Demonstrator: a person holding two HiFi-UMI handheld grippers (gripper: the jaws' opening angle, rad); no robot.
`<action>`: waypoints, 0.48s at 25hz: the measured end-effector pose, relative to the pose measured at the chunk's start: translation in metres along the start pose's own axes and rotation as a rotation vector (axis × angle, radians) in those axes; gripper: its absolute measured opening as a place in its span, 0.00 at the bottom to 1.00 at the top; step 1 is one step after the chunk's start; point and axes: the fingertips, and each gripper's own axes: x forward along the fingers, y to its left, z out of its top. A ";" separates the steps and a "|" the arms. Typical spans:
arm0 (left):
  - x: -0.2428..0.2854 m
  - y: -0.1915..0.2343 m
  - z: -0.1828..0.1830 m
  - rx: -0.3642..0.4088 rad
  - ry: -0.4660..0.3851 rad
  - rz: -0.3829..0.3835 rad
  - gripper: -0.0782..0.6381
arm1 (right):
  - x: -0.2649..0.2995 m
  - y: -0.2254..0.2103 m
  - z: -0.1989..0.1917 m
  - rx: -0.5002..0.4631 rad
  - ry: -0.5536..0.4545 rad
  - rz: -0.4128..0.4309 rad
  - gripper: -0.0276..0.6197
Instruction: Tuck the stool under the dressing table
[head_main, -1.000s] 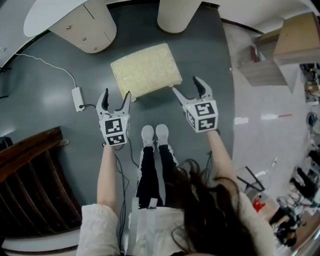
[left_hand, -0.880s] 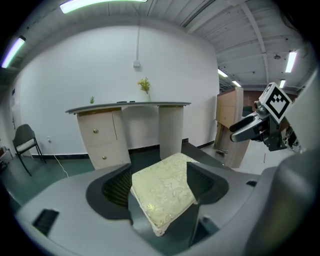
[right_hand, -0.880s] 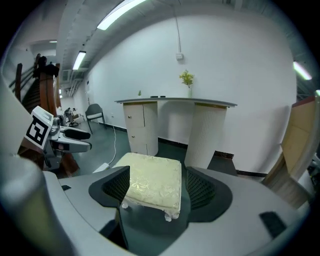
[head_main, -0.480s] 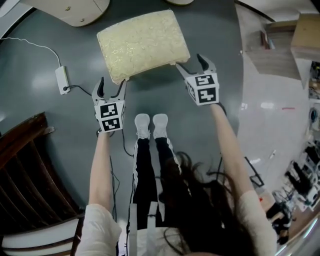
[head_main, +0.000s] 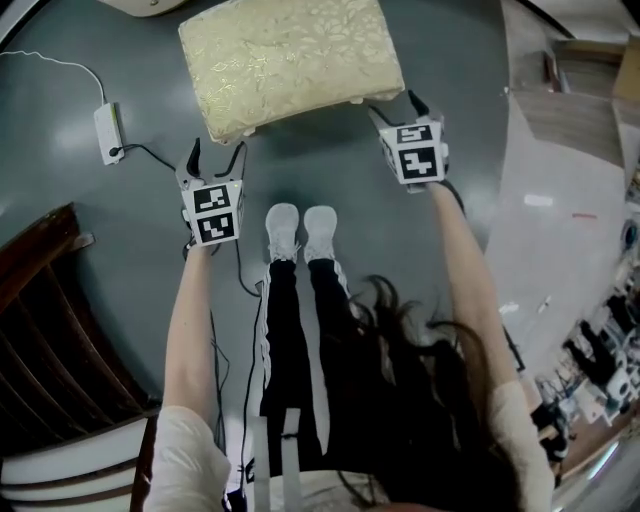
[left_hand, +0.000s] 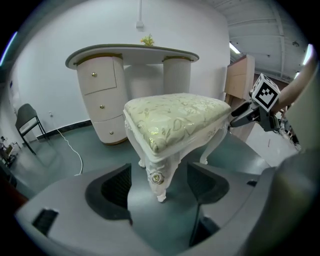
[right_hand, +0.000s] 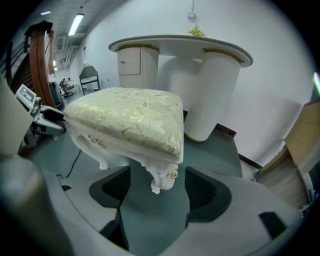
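Bright, even overhead light is filling the room. Ceiling tubes (right_hand: 76, 21) are glowing at the upper left of the right gripper view, and pale glare is sheening the grey floor (head_main: 120, 260). Soft shadow is pooling under the stool (left_hand: 170, 125). Fisheye distortion is bending every edge, the corners are darkening, and the nearest foreground is blurring slightly.

The left claw (left_hand: 159, 186) spreads wide, framing a leg of the stool (left_hand: 175, 119), dressing table (left_hand: 100, 90) behind.

One cushioned stool (head_main: 290, 55). One dressing table (left_hand: 132, 50) that had two pedestals (right_hand: 212, 95) and three drawer knobs (left_hand: 101, 106). There were two sets of tongs: left tongs (head_main: 216, 150) and right tongs (head_main: 392, 106). One folding chair (left_hand: 27, 117) and one power adapter (head_main: 107, 125) were also there.
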 end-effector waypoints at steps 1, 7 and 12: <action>0.005 0.001 -0.005 -0.013 0.011 0.006 0.57 | 0.006 0.001 -0.004 -0.005 0.011 -0.002 0.57; 0.027 0.003 -0.019 -0.074 0.035 0.039 0.57 | 0.034 -0.001 -0.019 -0.005 0.047 -0.030 0.57; 0.042 -0.006 -0.027 -0.022 0.050 0.008 0.57 | 0.048 0.001 -0.022 0.019 0.048 -0.050 0.57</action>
